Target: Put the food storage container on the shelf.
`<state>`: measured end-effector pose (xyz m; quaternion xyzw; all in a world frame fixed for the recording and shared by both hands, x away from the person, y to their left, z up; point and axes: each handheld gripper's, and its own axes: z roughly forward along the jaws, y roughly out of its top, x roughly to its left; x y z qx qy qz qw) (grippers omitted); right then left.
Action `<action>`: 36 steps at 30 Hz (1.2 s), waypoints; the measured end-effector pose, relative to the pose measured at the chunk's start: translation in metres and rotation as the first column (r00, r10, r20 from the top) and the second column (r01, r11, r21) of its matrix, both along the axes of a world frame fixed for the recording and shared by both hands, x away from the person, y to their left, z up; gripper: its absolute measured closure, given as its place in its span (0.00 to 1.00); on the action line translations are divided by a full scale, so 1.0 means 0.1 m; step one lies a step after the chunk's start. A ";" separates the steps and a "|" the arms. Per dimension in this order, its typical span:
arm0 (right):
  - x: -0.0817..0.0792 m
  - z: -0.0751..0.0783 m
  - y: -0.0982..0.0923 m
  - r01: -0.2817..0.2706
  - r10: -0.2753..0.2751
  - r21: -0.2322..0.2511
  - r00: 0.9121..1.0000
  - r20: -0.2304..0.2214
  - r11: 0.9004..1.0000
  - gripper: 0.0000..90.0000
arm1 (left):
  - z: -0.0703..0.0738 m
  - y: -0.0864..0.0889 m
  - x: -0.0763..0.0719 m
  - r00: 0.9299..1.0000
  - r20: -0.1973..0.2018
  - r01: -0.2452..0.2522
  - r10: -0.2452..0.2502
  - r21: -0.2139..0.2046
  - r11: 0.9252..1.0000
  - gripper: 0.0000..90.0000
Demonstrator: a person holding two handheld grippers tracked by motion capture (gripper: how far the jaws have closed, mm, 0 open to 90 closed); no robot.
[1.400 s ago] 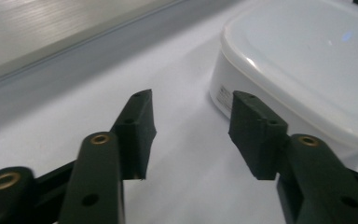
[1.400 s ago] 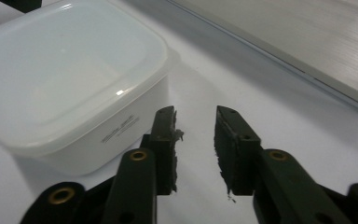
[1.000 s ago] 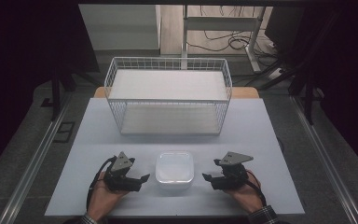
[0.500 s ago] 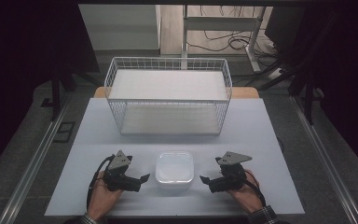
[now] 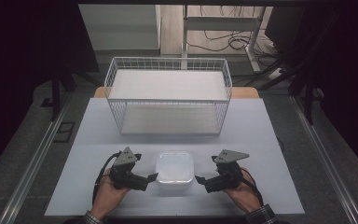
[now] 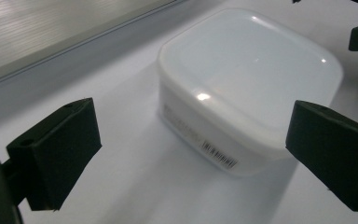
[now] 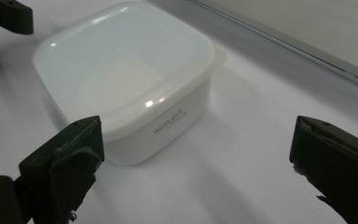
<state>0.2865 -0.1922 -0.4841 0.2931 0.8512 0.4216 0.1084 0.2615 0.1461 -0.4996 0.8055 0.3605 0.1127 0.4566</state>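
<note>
A white plastic container with its lid on [image 5: 174, 168] sits near the table's front edge. My left gripper [image 5: 145, 169] is at its left side and my right gripper [image 5: 205, 170] at its right, both pointing inward at it. The left gripper [image 6: 192, 135] is open, and the container [image 6: 247, 74] lies just ahead of its pads, apart from them. The right gripper [image 7: 196, 140] is open too, and the container [image 7: 121, 60] lies ahead of it and to its left. Both pairs of jaws have just been opening, with nothing pressed between them.
A white wire basket [image 5: 168, 95] with a flat white board across its top stands at the back of the white table [image 5: 265, 140]. Metal rails run along both sides of the table. Cables lie on the floor beyond.
Both grippers' jaws have spread wider beside the container. The left gripper has lifted slightly. The container has stayed where it was.
</note>
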 end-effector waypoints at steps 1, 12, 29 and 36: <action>0.00 0.01 0.01 -0.001 0.001 0.000 1.000 -0.004 1.000 0.03 | 0.01 -0.03 0.02 1.000 -0.005 0.009 -0.009 -0.003 1.000 0.03; 0.02 0.04 0.27 -0.013 0.012 -0.026 0.999 -0.045 1.000 0.00 | -0.02 -0.26 0.17 0.996 -0.066 0.055 -0.057 -0.024 0.998 0.04; 0.12 -0.06 0.39 -0.037 0.044 0.039 0.974 -0.221 0.999 0.21 | -0.04 -0.27 0.11 0.982 -0.181 0.051 -0.060 -0.056 0.997 0.26; 0.00 0.07 0.24 0.028 -0.015 0.060 0.978 -0.206 0.998 0.62 | 0.03 -0.14 -0.02 0.986 -0.164 -0.027 0.008 -0.113 0.993 0.61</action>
